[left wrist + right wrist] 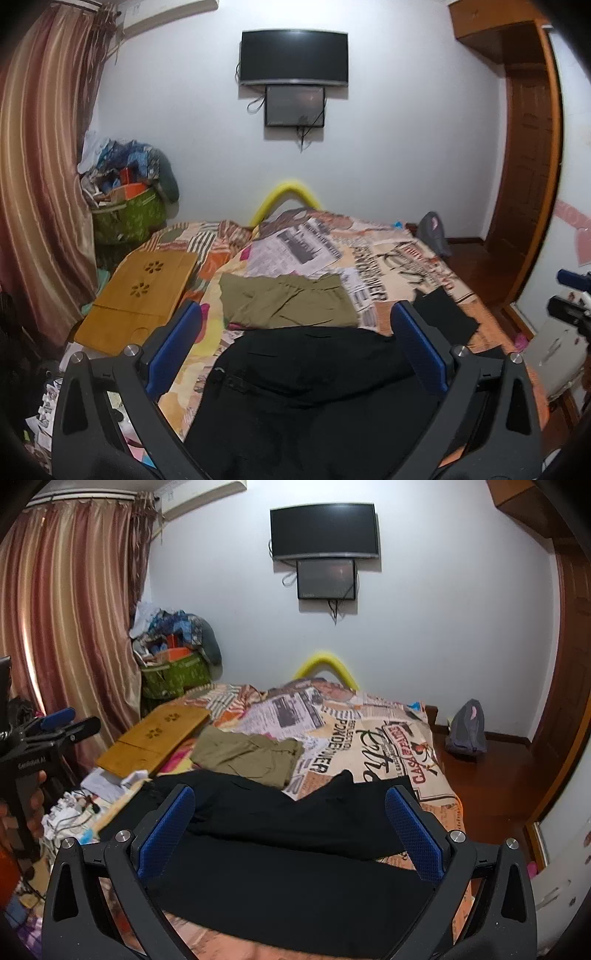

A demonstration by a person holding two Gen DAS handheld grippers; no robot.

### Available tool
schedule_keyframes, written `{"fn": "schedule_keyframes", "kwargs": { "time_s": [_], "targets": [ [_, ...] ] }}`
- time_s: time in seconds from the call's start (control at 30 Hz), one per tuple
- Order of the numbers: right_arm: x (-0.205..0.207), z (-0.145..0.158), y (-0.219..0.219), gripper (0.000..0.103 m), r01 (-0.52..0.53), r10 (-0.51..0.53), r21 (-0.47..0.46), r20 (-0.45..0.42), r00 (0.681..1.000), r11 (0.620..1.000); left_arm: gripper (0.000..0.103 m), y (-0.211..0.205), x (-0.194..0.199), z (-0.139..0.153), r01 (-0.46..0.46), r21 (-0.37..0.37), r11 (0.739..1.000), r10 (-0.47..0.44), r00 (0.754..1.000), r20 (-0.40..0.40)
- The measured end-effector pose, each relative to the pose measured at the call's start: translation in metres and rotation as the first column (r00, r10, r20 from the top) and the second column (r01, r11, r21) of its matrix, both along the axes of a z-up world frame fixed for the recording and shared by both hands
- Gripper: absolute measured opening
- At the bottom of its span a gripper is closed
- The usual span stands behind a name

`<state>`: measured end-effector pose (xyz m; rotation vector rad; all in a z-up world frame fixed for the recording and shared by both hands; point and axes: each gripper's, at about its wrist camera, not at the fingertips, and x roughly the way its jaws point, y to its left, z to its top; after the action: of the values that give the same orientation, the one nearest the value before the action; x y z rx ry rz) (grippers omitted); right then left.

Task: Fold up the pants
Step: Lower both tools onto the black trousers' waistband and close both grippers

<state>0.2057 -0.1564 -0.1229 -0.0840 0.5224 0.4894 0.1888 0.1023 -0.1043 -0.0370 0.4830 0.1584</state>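
Black pants [310, 384] lie spread across the near part of the bed; they also show in the right wrist view [288, 834], with one leg end reaching toward the right. My left gripper [295, 325] is open and empty above the pants' left part. My right gripper [290, 806] is open and empty above the pants' right part. The left gripper shows at the left edge of the right wrist view [66, 723], and the right gripper at the right edge of the left wrist view [572, 299]. Folded olive-green pants [288, 301] lie just beyond the black ones, also in the right wrist view [247, 753].
The bed has a newspaper-print sheet [369, 254]. A wooden lap table [140, 291] lies at the bed's left side. A full green basket [129, 218] stands in the left corner by the curtain. A grey bag [467, 727] sits on the wooden floor at right.
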Motion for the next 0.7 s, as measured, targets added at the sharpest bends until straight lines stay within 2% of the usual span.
{"fn": "schedule_keyframes", "kwargs": {
  "time_s": [0.13,0.3,0.4,0.57,0.7],
  "targets": [
    [0.024,-0.014,0.002,0.103,-0.004,0.003,-0.033,-0.043,0.999,0.999,0.103,0.022,0.038,-0.03,-0.021,0.029,0.999,0.022,0.998,-0.056],
    [0.063,-0.036,0.011,0.102,-0.032,0.023,-0.085,-0.107,0.994,0.996,0.103,0.052,0.086,-0.074,-0.031,-0.004,0.999,0.03,0.985,-0.167],
    [0.084,-0.05,0.02,0.102,-0.061,0.044,-0.118,-0.145,0.988,0.991,0.103,0.072,0.112,-0.104,-0.055,-0.029,0.998,0.046,0.968,-0.248],
    [0.115,-0.065,0.037,0.102,-0.118,0.09,-0.16,-0.173,0.981,0.98,0.103,0.104,0.146,-0.147,-0.101,-0.065,0.993,0.073,0.938,-0.339],
    [0.142,-0.08,0.063,0.101,-0.186,0.146,-0.19,-0.209,0.967,0.964,0.103,0.121,0.174,-0.174,-0.118,-0.05,0.992,0.087,0.908,-0.409]
  ]
}}
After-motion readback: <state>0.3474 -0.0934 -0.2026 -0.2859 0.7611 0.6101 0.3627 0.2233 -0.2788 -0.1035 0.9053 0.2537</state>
